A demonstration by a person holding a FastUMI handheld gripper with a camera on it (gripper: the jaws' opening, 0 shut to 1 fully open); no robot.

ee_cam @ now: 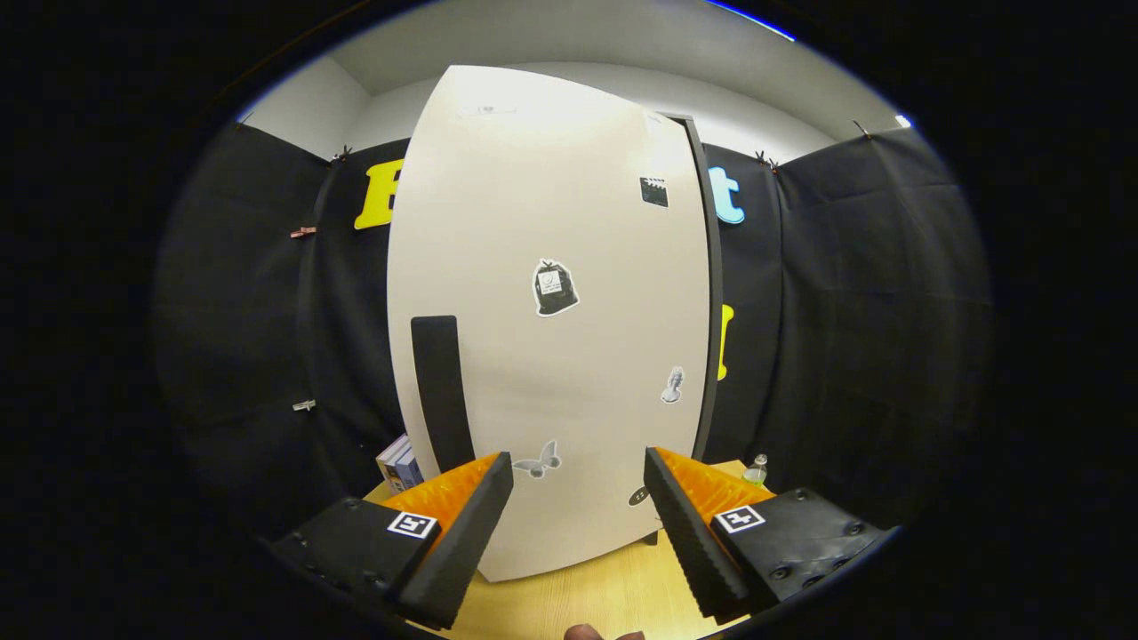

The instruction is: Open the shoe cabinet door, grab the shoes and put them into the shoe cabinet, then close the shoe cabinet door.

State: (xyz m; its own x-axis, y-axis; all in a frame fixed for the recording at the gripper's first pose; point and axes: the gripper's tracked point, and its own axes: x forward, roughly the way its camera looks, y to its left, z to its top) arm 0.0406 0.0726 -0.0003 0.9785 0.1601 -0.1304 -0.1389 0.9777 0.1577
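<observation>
A tall white shoe cabinet (551, 338) stands on a wooden tabletop (587, 600) straight ahead of me. Its door looks shut, with a dark vertical handle strip (442, 391) on the left side and several small stickers across the front. My gripper (578, 480) is open, its fingers spread wide in front of the lower part of the door, and nothing is between them. The left fingertip (484, 498) sits just right of and below the handle strip.
A few books (400, 462) lean behind the cabinet's left side. A small clear bottle (756, 469) stands at its right on the table. A fingertip of a person (591, 633) shows at the near edge of the table. Black cloth walls surround the booth.
</observation>
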